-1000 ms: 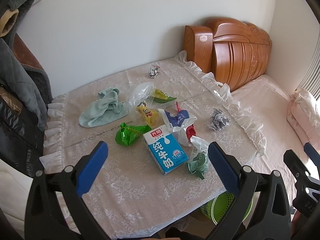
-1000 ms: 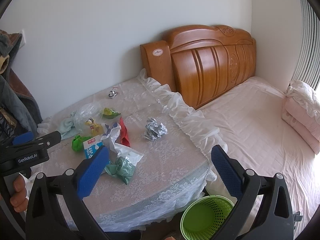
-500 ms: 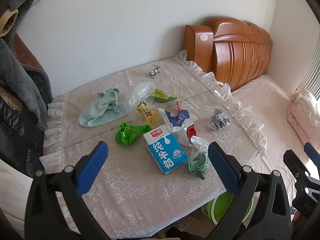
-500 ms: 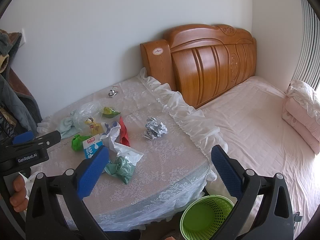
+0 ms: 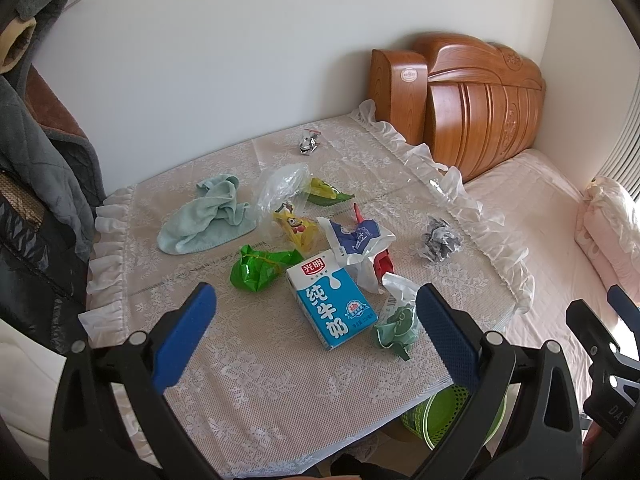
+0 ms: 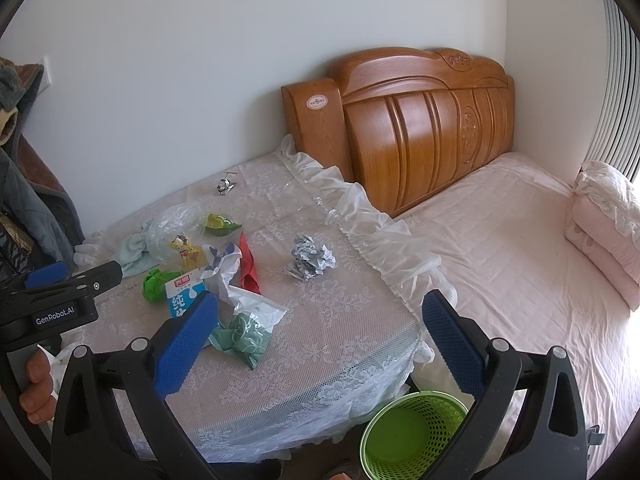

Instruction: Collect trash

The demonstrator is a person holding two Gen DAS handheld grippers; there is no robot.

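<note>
Trash lies scattered on a lace-covered table (image 5: 248,376): a blue milk carton (image 5: 332,304), a green wrapper (image 5: 258,268), a yellow snack bag (image 5: 296,228), a white-and-blue bag (image 5: 356,240), a teal-filled plastic bag (image 5: 396,324), a crumpled paper ball (image 5: 440,240) and a foil scrap (image 5: 308,144). A green basket (image 6: 412,432) stands on the floor by the table's near right corner. My left gripper (image 5: 316,332) hovers open above the carton, empty. My right gripper (image 6: 320,336) is open and empty over the table's near edge; the paper ball (image 6: 310,258) lies beyond it.
A light green cloth (image 5: 208,216) rests at the table's left. A bed with pink sheet (image 6: 520,264) and wooden headboard (image 6: 420,128) fills the right. Dark coats (image 5: 36,160) hang at the left. A hand (image 6: 36,388) holds the left gripper's handle.
</note>
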